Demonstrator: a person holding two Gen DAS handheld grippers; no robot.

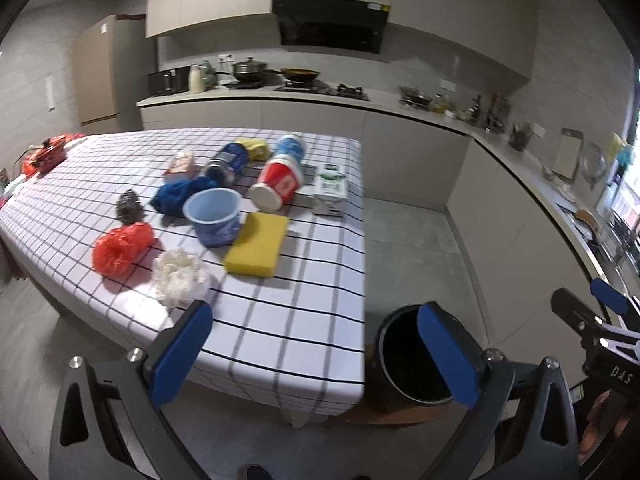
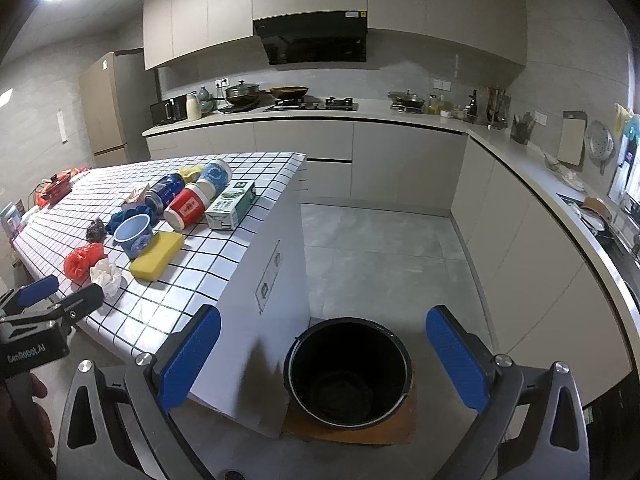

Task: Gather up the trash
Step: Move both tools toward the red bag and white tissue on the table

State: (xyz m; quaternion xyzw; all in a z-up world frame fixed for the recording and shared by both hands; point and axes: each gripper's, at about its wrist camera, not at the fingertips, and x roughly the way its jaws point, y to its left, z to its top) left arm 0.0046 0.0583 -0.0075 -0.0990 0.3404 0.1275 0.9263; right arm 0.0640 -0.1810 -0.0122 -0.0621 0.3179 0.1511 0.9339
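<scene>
Trash lies on the checked table: a white crumpled wad, a red bag, a yellow sponge, a blue cup, a red cup, a milk carton, a blue can and a dark wad. A black bin stands on the floor by the table's end. My left gripper is open and empty over the table's near edge. My right gripper is open and empty above the bin.
A kitchen counter with pots and bottles runs along the back and right walls. A fridge stands at the back left. A red object sits at the table's far left end. The bin rests on a brown board.
</scene>
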